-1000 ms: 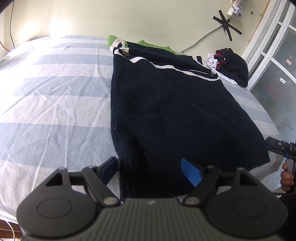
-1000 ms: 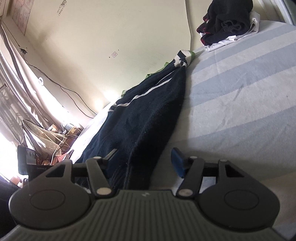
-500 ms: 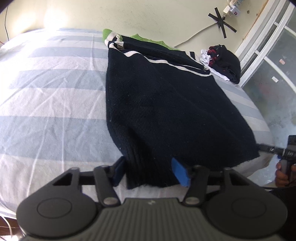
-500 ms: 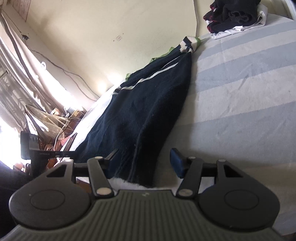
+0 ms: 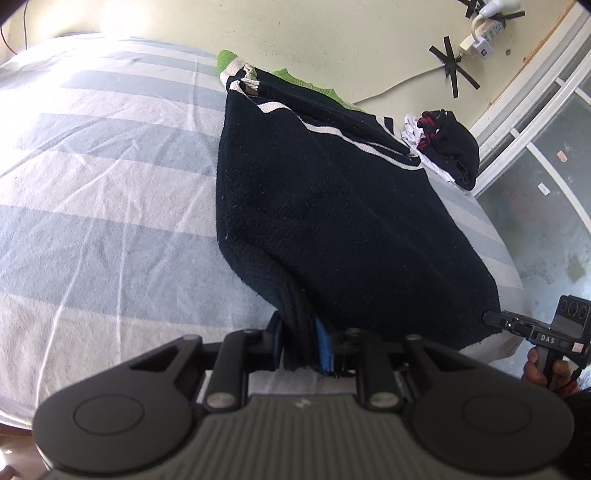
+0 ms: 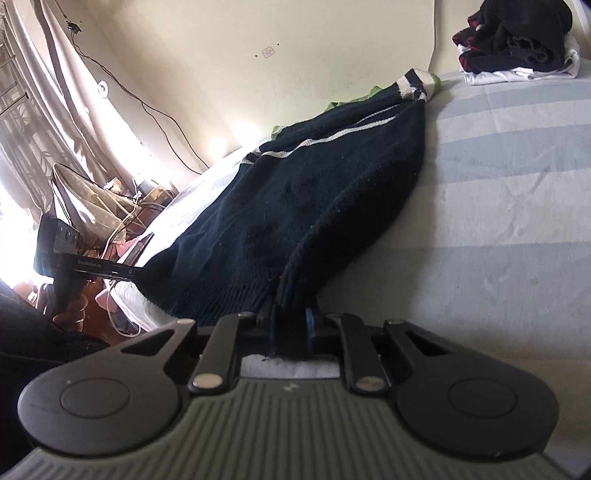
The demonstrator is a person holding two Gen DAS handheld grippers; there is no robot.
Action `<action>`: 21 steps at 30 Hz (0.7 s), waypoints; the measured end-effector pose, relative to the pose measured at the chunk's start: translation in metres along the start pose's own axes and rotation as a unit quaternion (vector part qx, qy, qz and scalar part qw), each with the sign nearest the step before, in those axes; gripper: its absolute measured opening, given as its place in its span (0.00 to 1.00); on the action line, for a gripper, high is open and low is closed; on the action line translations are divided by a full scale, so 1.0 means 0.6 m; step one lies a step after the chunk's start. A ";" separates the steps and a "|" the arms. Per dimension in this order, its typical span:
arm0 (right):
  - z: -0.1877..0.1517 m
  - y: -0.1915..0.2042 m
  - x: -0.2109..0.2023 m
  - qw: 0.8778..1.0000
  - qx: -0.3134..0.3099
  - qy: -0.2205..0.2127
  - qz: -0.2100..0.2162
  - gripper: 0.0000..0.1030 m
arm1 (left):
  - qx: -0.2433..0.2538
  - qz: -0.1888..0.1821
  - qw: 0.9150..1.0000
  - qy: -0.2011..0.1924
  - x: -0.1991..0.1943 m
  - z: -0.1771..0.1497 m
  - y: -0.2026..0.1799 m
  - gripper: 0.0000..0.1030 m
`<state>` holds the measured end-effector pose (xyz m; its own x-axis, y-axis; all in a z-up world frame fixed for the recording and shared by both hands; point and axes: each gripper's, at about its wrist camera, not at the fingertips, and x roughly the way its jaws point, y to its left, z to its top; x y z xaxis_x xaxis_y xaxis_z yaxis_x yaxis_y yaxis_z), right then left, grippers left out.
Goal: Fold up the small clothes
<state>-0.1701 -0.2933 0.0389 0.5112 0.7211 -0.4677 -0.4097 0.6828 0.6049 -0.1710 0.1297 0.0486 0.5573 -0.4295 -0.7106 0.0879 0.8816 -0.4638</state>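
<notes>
Two grippers clamp the hem corners of a dark sweater

Both grippers are closing on the near hem of a navy sweater point(image 5: 332, 206) that lies spread on a bed point(image 5: 103, 206) with a blue-and-white striped sheet. In the left wrist view, the left gripper point(image 5: 300, 343) has a bunched corner of the ribbed hem pinched between its blue-padded fingers point(image 5: 322, 345), the cloth rising from them in a ridge. The right gripper point(image 6: 290, 332) shows the same in its own view: its fingers point(image 6: 309, 326) are pressed on the other hem corner, with a fold of knit standing up from the grip. Between the two corners the hem sags over the near edge of the bed. The sweater's far end, with white stripes and a green trim, lies close to the cream wall point(image 5: 314, 33). A pile of dark and white clothes point(image 6: 517, 40) sits on the bed near the far corner, well apart from the sweater's hem.
</notes>
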 end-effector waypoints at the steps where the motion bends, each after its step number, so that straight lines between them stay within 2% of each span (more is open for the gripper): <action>1: 0.002 0.000 -0.003 1.000 0.000 -0.006 0.000 0.17 | -0.004 -0.005 1.000 -0.003 -0.002 0.002 0.001 0.17; 14: 0.034 -0.004 -0.004 0.997 0.021 -0.062 0.031 0.16 | -0.019 -0.024 0.999 -0.030 -0.002 0.026 0.008 0.17; 21: 0.047 -0.017 0.026 0.996 0.043 -0.084 0.008 0.16 | -0.040 -0.017 0.997 -0.061 0.027 0.062 0.013 0.20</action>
<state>-0.1363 -0.2923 0.0435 0.6267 0.6977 -0.3471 -0.3569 0.6529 0.6680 -0.1307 0.1370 0.0533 0.6525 -0.4272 -0.6258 0.0448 0.8462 -0.5310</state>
